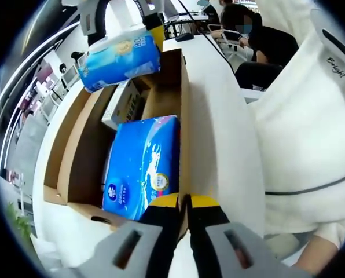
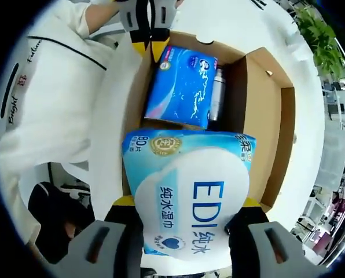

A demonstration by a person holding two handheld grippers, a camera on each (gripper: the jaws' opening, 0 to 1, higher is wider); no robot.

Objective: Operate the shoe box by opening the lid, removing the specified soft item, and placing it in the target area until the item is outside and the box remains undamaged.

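**A:** Two soft packs are in play here, right? Where does each one sit?

**B:** The light blue wet-wipe pack [image 2: 190, 197] is out of the shoe box [image 2: 271, 116], held up above its open top. The right gripper [image 2: 187, 231] has its jaws clamped on the pack's sides, one yellow-tipped jaw on either edge. In the left gripper view the same pack [image 1: 120, 61] hangs over the far end of the box.

**A:** And the other pack?

**B:** The darker blue pack [image 1: 143, 165] lies flat inside the box [image 1: 80, 145], close against one long wall. Just beside it, in the right gripper view, a slim silver cylinder [image 2: 217, 95] lies along its edge.

**A:** What is the left gripper doing?

**B:** The left gripper [image 1: 184, 202] has its jaws together on the thin cardboard wall at the near end of the box, pinching the edge. From the right gripper view it [image 2: 150, 43] shows at the far end of the box, on that same wall.

**A:** Anything around the box?

**B:** It rests on a white table [image 1: 224, 116]. The person's white sleeve [image 1: 311, 127] is beside it.
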